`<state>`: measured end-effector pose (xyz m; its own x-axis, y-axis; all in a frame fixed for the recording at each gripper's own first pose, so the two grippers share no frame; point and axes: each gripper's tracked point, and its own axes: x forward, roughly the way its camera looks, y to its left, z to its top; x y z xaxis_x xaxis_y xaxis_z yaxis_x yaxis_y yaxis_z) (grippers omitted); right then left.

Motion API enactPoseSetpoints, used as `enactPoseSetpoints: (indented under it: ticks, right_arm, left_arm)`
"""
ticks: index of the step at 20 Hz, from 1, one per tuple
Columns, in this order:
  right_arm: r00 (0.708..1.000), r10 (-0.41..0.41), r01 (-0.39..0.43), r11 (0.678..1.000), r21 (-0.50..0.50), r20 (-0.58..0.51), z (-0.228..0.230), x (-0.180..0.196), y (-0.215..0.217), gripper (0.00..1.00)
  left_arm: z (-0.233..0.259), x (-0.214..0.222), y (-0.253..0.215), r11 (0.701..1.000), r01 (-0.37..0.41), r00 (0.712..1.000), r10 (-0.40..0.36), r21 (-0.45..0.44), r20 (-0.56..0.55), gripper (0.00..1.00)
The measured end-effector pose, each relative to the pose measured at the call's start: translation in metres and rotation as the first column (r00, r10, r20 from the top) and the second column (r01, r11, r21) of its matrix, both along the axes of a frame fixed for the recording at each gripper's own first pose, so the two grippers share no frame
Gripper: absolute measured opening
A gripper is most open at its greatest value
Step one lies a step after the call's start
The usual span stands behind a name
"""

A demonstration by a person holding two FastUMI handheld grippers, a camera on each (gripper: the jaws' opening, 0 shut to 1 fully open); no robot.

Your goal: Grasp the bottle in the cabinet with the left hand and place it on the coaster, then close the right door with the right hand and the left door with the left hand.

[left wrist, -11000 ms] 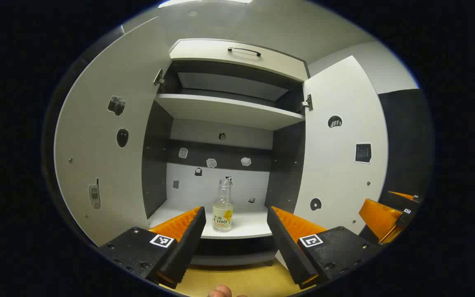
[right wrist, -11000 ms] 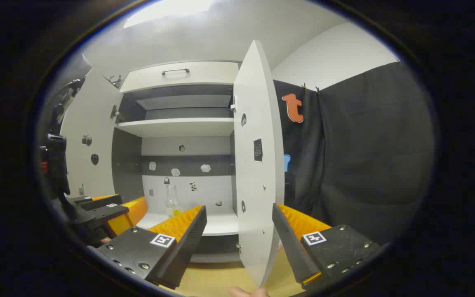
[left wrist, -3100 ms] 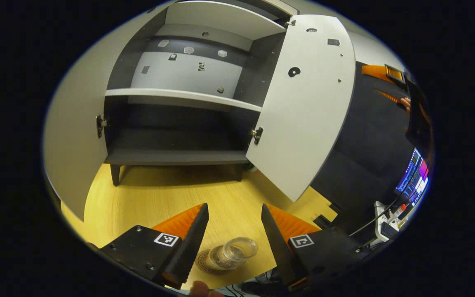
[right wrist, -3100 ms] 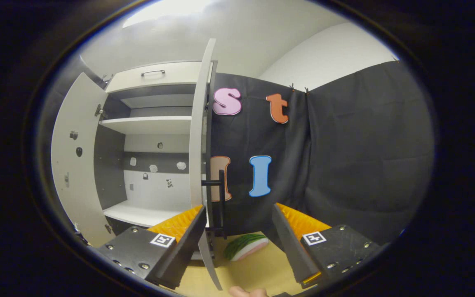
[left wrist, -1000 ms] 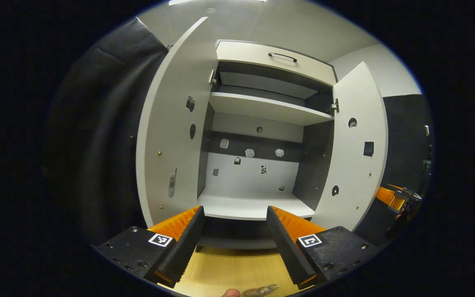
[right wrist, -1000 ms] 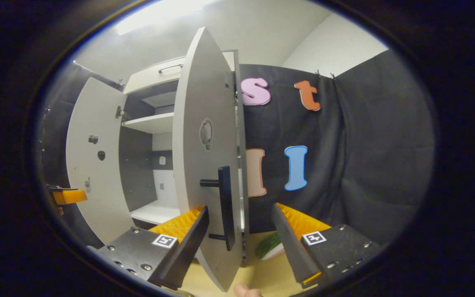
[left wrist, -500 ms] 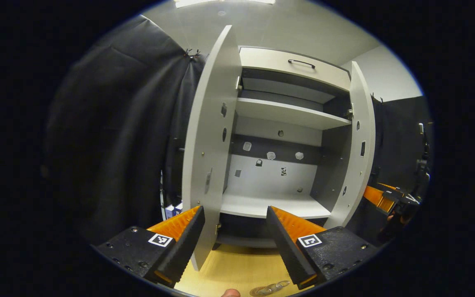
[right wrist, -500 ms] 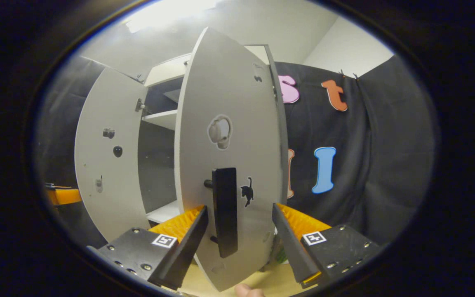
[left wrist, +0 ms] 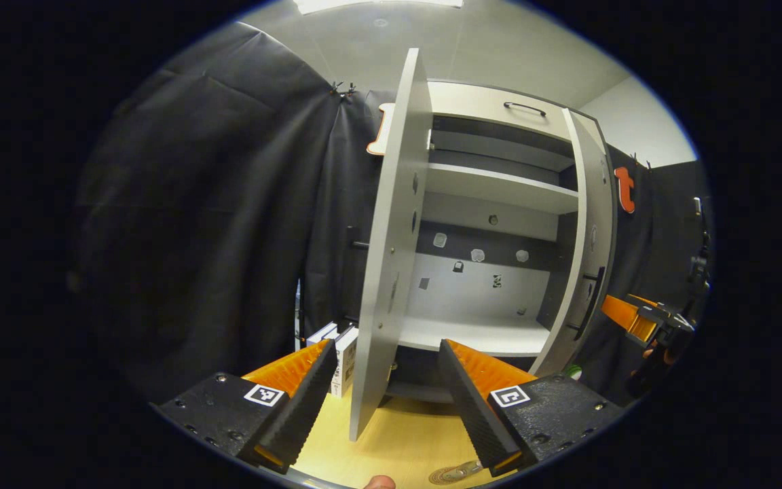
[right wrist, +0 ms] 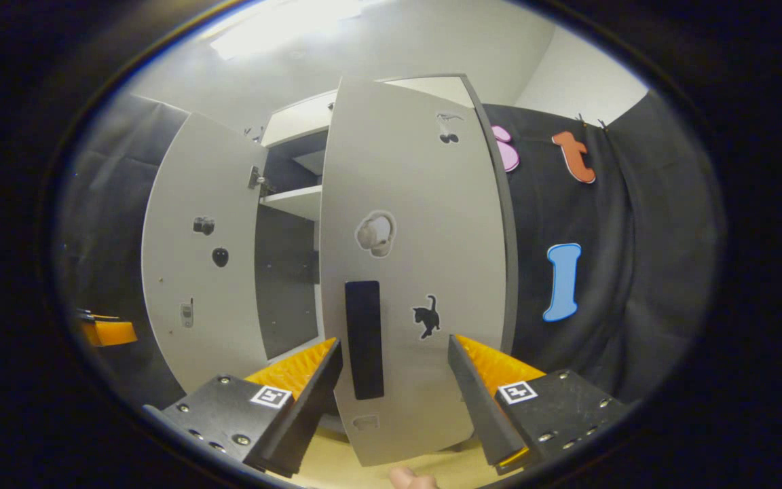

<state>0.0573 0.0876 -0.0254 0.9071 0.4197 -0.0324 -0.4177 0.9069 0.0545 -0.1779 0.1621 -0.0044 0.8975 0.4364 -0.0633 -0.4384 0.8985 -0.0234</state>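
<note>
- Bottle (left wrist: 467, 468): hard to make out; what looks like it shows at bottom edge of left gripper view, on coaster (left wrist: 447, 475) on the table (left wrist: 398, 441), just by the R finger of that gripper. Placing looks done; can't confirm it stands upright.
- R door (right wrist: 418, 272): partway shut, outer face w/ dark handle (right wrist: 364, 339) turned to right gripper view. In left gripper view it's edge-on at cabinet's right (left wrist: 584, 272).
- R gripper (right wrist: 394, 380): fingers wide apart, nothing between the pads, handle sits in the gap between them, farther off. Contact w/ door can't tell; prob. placed there to push the panel closed.
- L door (left wrist: 391, 272): open, near edge-on, lower edge runs down between L fingers.
- L gripper (left wrist: 386, 377): wide, holds nothing; lined up on door edge, prob. staged for its own push after R door is shut.
- Cabinet (left wrist: 486, 204): shelves bare, stickers on back wall.
- Small boxes (left wrist: 340, 346) on table left of L door.
- Step: closing R door; L door not yet done.
</note>
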Motion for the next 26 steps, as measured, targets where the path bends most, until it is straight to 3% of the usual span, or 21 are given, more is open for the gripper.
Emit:
enactPoseSetpoints:
  ticks: [5,6,8,9,10,14,16,19,21,26]
  right_arm:
    - [1.0,0.008,-0.008,1.0,-0.008,0.001,0.0,-0.001,0.004,0.95]
    - [1.0,0.007,-0.007,1.0,-0.008,0.002,0.0,-0.002,0.005,0.95]
    - [1.0,0.007,-0.007,1.0,-0.007,0.002,0.0,-0.001,0.007,0.95]
    - [1.0,0.007,-0.007,1.0,-0.005,0.001,0.001,-0.001,0.007,0.95]
    - [1.0,0.006,-0.006,1.0,-0.003,0.0,0.001,0.0,0.007,0.95]
    - [1.0,-0.003,0.003,1.0,0.002,0.002,0.003,0.002,0.003,0.95]
    - [1.0,-0.006,0.006,1.0,0.002,0.002,0.003,0.002,0.003,0.95]
    - [1.0,-0.01,0.01,1.0,0.003,0.007,0.006,0.002,0.004,0.95]
    - [1.0,-0.009,0.009,1.0,0.003,0.009,0.008,0.001,0.005,0.92]
    - [1.0,-0.002,0.002,1.0,-0.006,0.01,0.007,-0.003,0.008,0.95]
  left_arm:
    - [0.0,-0.003,0.007,1.0,-0.019,1.0,0.019,-0.003,0.003,0.95]
    - [0.0,-0.003,0.008,1.0,-0.021,1.0,0.021,-0.002,0.003,0.91]
    - [0.001,-0.003,0.011,1.0,-0.023,1.0,0.023,0.003,0.005,0.95]
    - [0.002,-0.002,0.012,1.0,-0.025,1.0,0.025,0.006,0.006,0.91]
    - [0.003,-0.002,0.014,1.0,-0.028,1.0,0.028,0.009,0.008,0.95]
    - [0.004,-0.003,0.018,0.999,-0.041,0.999,0.041,0.013,0.013,0.95]
    - [0.004,-0.002,0.02,0.999,-0.051,0.999,0.051,0.015,0.014,0.91]
    - [0.004,-0.002,0.022,0.998,-0.067,0.998,0.067,0.012,0.016,0.95]
    - [0.001,-0.002,0.026,0.996,-0.084,0.996,0.083,0.009,0.016,0.95]
    - [-0.004,-0.01,0.062,0.986,-0.168,0.986,0.168,0.003,0.019,0.9]
